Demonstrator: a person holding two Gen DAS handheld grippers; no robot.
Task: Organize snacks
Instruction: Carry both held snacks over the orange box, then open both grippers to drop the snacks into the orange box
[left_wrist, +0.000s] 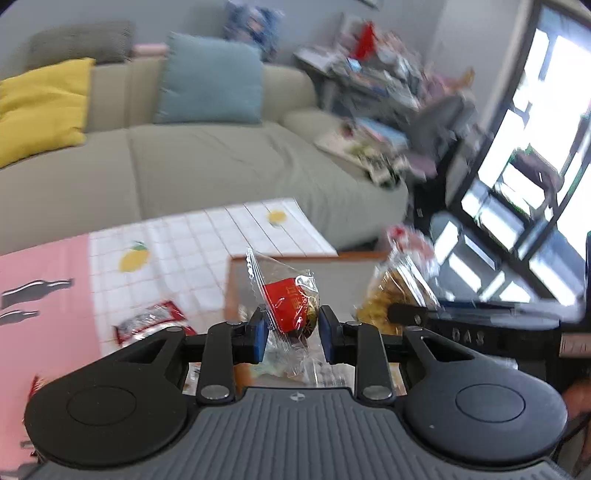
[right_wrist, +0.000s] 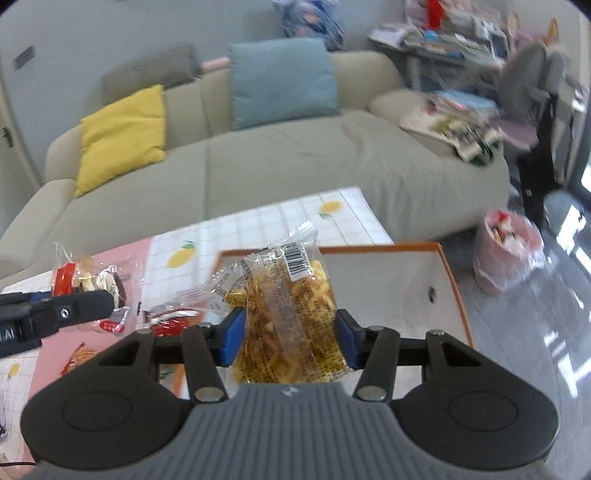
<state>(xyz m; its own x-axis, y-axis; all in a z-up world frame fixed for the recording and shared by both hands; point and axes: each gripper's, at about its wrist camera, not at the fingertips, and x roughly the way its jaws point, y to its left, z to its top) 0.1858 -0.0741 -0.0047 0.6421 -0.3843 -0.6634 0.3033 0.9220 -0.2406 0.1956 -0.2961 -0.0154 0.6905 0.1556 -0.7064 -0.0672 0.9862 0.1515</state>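
Snacks (right_wrist: 291, 314) over lemon-print tablecloth (right_wrist: 273, 221), sofa (right_wrist: 280, 166) behind

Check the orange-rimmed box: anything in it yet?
Mostly bare: the box shows a white floor. The right gripper and its yellow snack bag hide its near corner, so cannot tell there.

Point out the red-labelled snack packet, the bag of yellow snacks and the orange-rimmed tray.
red-labelled snack packet (left_wrist: 286, 308): left wrist view, red label.
bag of yellow snacks (right_wrist: 291, 325): right wrist view, bag's middle.
orange-rimmed tray (right_wrist: 456, 288): right wrist view, right rim.
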